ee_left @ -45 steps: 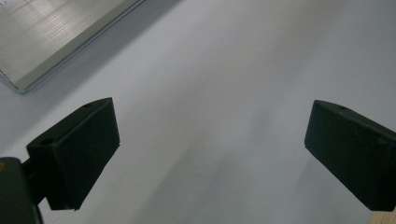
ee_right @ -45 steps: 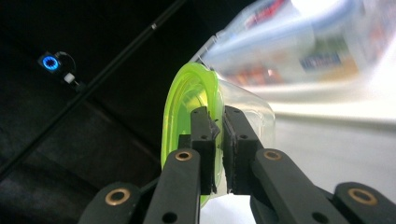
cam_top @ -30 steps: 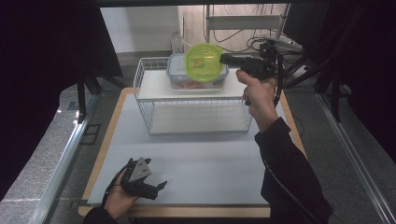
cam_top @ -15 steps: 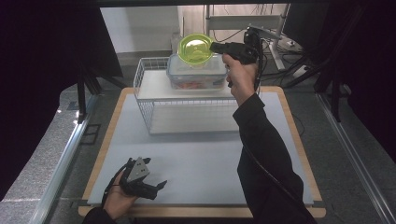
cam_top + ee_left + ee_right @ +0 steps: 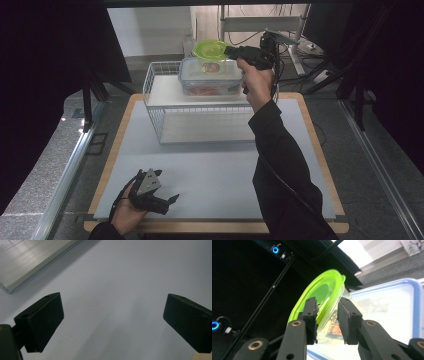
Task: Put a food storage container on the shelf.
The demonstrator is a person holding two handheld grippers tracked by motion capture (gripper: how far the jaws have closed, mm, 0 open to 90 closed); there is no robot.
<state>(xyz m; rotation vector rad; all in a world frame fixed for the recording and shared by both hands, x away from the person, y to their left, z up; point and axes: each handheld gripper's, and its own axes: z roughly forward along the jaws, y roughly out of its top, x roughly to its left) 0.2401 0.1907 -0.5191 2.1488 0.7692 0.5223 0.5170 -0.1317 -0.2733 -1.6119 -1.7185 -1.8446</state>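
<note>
A small clear tub with a lime-green lid hangs at the far side of the table, just above a clear box with a blue-rimmed lid. My right gripper is shut on the tub's edge. In the right gripper view the jaws pinch the green-lidded tub at its rim, with the blue-rimmed box right behind it. The box sits on a white wire rack. My left gripper rests open on the grey mat near the front left, and its jaws stand wide apart over bare mat.
The grey mat lies on a wooden-edged table. A metal rail runs along the left side. Cables and a metal frame stand behind the rack. Dark panels close in both sides.
My right gripper carried the green-lidded tub farther back over the blue-rimmed box, and the lid turned from facing the camera to nearly level. The left gripper stayed put.
</note>
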